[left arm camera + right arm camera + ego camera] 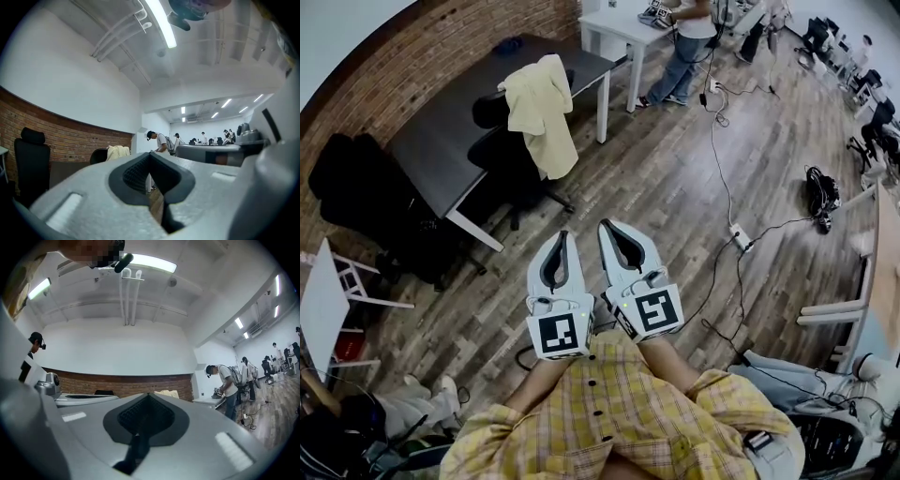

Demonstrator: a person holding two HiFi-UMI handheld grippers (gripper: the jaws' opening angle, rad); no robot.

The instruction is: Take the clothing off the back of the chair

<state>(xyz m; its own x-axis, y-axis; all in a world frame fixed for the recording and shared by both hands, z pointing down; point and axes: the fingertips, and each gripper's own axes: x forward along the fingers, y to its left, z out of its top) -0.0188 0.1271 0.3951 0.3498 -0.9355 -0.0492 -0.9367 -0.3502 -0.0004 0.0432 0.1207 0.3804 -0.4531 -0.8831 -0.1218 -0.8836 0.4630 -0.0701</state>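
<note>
**Closing the gap before any grasp**

The person is holding both grippers close to the body, side by side. The left gripper [562, 239] and the right gripper [607, 230] are each clenched, with the jaws meeting at the tips and nothing between them. The clothing [542, 111] – a pale yellow garment – is hanging over the back of the black chair [502, 155] at the dark desk [441, 141], well apart from both grippers.

The step in hand looks to be the approach. To do it well, the person is likely needing to:

- walk up to the chair and open one pair of jaws before arriving;
- aim for the bunched fabric on top of the backrest;
- lift upward rather than tug sideways, since the chair is probably rolling easily.

The head view is giving the garment's full drape and the cable [717, 159] trailing across the floor to the right of the path. The gripper views are looking level across the room. They are catching only a small pale patch of the garment beyond the jaws, yet they are showing the closed tips plainly.
</note>
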